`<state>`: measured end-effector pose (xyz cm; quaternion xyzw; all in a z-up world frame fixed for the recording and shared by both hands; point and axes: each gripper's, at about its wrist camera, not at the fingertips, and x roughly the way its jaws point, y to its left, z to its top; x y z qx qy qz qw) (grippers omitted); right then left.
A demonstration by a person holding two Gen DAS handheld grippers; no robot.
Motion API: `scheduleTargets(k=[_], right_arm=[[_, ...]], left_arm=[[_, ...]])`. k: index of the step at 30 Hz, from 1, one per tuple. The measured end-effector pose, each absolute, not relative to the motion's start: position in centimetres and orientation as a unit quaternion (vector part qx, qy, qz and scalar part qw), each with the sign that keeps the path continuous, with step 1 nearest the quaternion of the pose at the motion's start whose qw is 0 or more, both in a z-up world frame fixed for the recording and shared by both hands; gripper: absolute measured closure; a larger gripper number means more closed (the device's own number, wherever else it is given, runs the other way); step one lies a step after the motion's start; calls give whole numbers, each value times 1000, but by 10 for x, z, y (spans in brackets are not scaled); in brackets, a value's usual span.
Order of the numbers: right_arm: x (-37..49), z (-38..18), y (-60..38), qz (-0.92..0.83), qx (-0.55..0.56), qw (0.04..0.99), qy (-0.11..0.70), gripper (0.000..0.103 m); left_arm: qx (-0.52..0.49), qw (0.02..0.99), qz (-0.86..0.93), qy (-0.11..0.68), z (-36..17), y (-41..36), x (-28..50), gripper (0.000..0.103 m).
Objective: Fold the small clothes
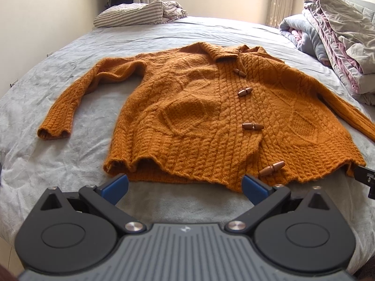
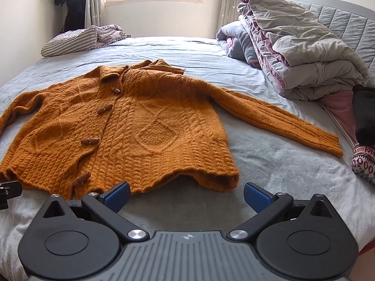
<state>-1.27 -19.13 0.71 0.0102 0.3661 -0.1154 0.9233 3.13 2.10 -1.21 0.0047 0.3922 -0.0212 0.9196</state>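
Roughly flat on the grey bedsheet lies the burnt-orange cable-knit cardigan with brown wooden toggle buttons, front up, collar away from the cameras, hem nearest them, so its long axis runs straight out from both tools. Leftmost, the left sleeve bends down beside the body, cuff on the sheet and apart from the side seam. Left gripper: blue-padded fingers spread wide, nothing between them, tips just short of the hem, lined up with the left half of the body and the toggle placket. Right gripper: fingers also spread wide and empty, sitting just short of the hem's right corner. Further right, the right sleeve stretches out diagonally across the sheet, well clear of the body, cuff toward the bed edge. No fold made yet; garment looks spread and ready. Likely next: each tool takes its own side, and since the hem lies dead ahead of both, a short forward reach gets there; the sleeves are off to the outside, left one nearer the left tool, right one nearer the right. Background, not task: striped folded bedding far left, rumpled grey-pink duvet pile far right. Thick knit may bunch when pinched.
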Motion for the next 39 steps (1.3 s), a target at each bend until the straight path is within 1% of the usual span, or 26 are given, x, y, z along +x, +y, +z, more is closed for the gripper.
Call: scheduleTargets(k=[2, 5, 8, 10, 12, 15, 17, 19, 23, 24, 26, 30, 32, 33, 34, 35, 36, 37, 38, 39], right_arm=[[-7, 7, -202, -99, 19, 924, 368, 0], [4, 6, -220, -78, 36, 922, 377, 0], [17, 4, -238, -64, 42, 919, 387, 0], [30, -1, -255, -44, 59, 904, 420, 0], [37, -7, -274, -24, 96, 895, 434, 0], [40, -13, -300, 10, 165, 892, 422, 1], [44, -22, -320, 27, 230, 880, 415, 2], [48, -31, -336, 34, 278, 866, 414, 6], [53, -48, -350, 34, 319, 847, 423, 18], [54, -52, -351, 36, 327, 842, 428, 22], [55, -60, -348, 46, 344, 833, 431, 26], [58, -67, -344, 53, 365, 830, 420, 26], [59, -67, -341, 52, 370, 829, 416, 26], [62, -68, -341, 49, 368, 831, 415, 29], [63, -68, -338, 44, 363, 834, 414, 33], [63, -67, -336, 37, 359, 837, 412, 49], [65, -68, -334, 31, 355, 838, 412, 71], [68, -71, -333, 30, 358, 836, 414, 79], [67, -70, -332, 34, 363, 836, 411, 84], [64, -67, -331, 35, 358, 841, 404, 85]], left_arm=[[11, 926, -9, 376, -13, 28, 38, 1], [22, 922, -13, 387, -16, 43, 55, 1], [7, 915, -31, 402, -14, 67, 74, 1], [-12, 911, -43, 409, -14, 89, 86, 1], [-34, 906, -47, 418, -17, 111, 98, 1], [-84, 896, -57, 432, -26, 144, 117, 1], [-121, 886, -79, 440, -35, 162, 130, 4], [-157, 873, -103, 451, -47, 174, 141, 6], [-215, 846, -129, 470, -69, 188, 156, 20], [-224, 841, -132, 474, -72, 188, 158, 22], [-225, 837, -143, 479, -75, 182, 160, 22], [-197, 838, -147, 488, -75, 169, 161, 22], [-178, 838, -146, 494, -75, 163, 161, 26], [-168, 840, -146, 495, -76, 159, 160, 27], [-159, 842, -144, 496, -76, 156, 159, 34], [-151, 843, -142, 496, -75, 153, 158, 40], [-148, 843, -144, 496, -74, 153, 157, 57], [-156, 842, -145, 495, -73, 153, 155, 77], [-167, 843, -146, 491, -71, 156, 153, 88], [-185, 845, -151, 479, -66, 162, 150, 88]])
